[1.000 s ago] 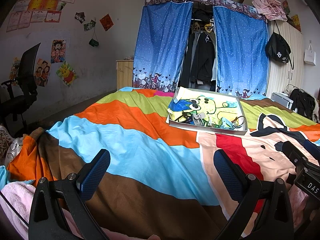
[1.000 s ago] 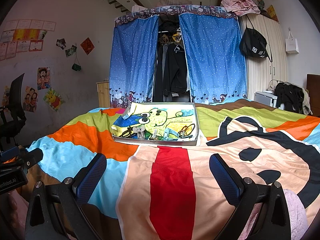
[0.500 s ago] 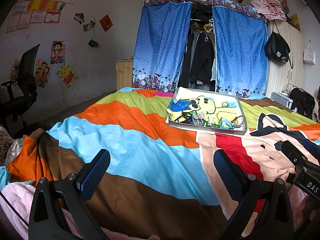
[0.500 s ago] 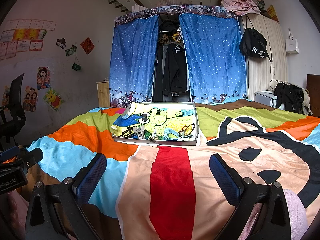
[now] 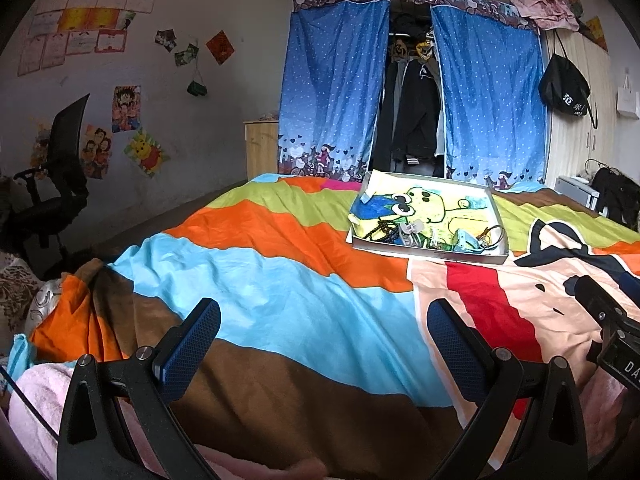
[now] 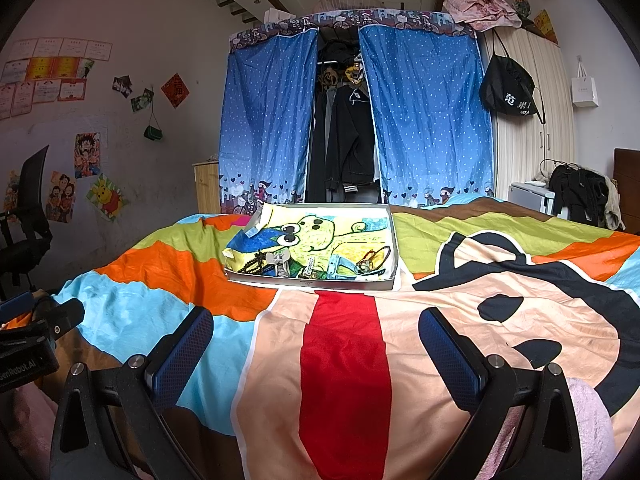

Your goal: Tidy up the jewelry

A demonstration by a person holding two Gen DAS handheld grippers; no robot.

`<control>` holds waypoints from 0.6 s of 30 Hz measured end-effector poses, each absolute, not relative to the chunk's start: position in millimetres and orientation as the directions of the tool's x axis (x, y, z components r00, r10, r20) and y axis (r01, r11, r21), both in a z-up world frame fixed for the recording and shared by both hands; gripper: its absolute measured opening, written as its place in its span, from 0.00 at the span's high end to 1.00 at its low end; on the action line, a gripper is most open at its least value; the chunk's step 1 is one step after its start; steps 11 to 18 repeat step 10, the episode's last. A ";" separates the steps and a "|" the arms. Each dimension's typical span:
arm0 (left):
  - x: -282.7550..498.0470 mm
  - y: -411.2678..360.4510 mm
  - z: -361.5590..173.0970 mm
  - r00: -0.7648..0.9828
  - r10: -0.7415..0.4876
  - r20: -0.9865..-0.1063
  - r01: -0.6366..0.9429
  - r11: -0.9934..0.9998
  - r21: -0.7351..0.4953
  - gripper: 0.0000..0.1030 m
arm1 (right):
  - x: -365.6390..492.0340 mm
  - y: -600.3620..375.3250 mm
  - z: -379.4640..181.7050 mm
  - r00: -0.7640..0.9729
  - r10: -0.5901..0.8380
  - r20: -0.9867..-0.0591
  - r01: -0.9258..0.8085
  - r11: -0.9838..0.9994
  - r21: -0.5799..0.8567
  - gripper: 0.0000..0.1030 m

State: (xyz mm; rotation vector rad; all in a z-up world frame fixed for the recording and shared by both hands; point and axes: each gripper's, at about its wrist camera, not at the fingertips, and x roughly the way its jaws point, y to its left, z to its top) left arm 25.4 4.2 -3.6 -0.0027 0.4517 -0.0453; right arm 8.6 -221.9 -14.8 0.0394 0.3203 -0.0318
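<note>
A shallow white tray lined with a yellow-green cartoon drawing lies on the bed, well ahead of both grippers; it also shows in the left wrist view. Along its near edge lie a dark bead string, a pale clip, a light blue piece and a thin bangle. My left gripper is open and empty over the brown and blue stripes. My right gripper is open and empty over the red stripe.
The bed is covered with a bright striped cartoon quilt. A blue curtained wardrobe stands behind it. An office chair stands at the far left. A white cupboard with a black bag stands at the right.
</note>
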 end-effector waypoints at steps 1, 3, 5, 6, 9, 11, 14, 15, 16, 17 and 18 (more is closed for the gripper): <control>25.9 4.3 -4.3 0.898 -0.047 -0.437 0.047 0.999 -0.010 0.01 | 8.7 -221.9 -15.0 0.949 -0.025 -0.315 0.037 0.999 0.034 0.00; 25.4 3.3 -5.9 0.898 -0.048 -0.437 0.051 0.999 -0.006 0.01 | 8.8 -221.9 -15.0 0.948 -0.024 -0.316 0.037 0.999 0.034 0.00; 27.2 4.3 -6.5 0.899 -0.048 -0.436 0.051 0.999 -0.003 0.01 | 8.2 -222.3 -16.1 0.948 -0.023 -0.317 0.036 0.999 0.035 0.00; 27.0 4.2 -6.7 0.899 -0.048 -0.436 0.051 0.999 -0.005 0.01 | 7.2 -223.1 -16.4 0.948 -0.022 -0.317 0.035 0.999 0.035 0.00; 27.3 3.8 -6.9 0.898 -0.047 -0.437 0.051 0.999 -0.004 0.01 | 7.8 -222.9 -16.4 0.948 -0.023 -0.318 0.036 0.999 0.035 0.00; 27.4 3.8 -6.9 0.898 -0.048 -0.438 0.051 0.999 -0.004 0.01 | 7.7 -222.9 -16.3 0.948 -0.023 -0.318 0.036 0.999 0.035 0.00; 27.4 3.8 -6.9 0.898 -0.048 -0.438 0.051 0.999 -0.004 0.01 | 7.7 -222.9 -16.3 0.948 -0.023 -0.318 0.036 0.999 0.035 0.00; 27.4 3.8 -6.9 0.898 -0.048 -0.438 0.051 0.999 -0.004 0.01 | 7.7 -222.9 -16.3 0.948 -0.023 -0.318 0.036 0.999 0.035 0.00; 27.4 3.8 -6.9 0.898 -0.048 -0.438 0.051 0.999 -0.004 0.01 | 7.7 -222.9 -16.3 0.948 -0.023 -0.318 0.036 0.999 0.035 0.00; 27.4 3.8 -6.9 0.898 -0.048 -0.438 0.051 0.999 -0.004 0.01 | 7.7 -222.9 -16.3 0.948 -0.023 -0.318 0.036 0.999 0.035 0.00; 27.4 3.8 -6.9 0.898 -0.048 -0.438 0.051 0.999 -0.004 0.01 | 7.7 -222.9 -16.3 0.948 -0.023 -0.318 0.036 0.999 0.035 0.00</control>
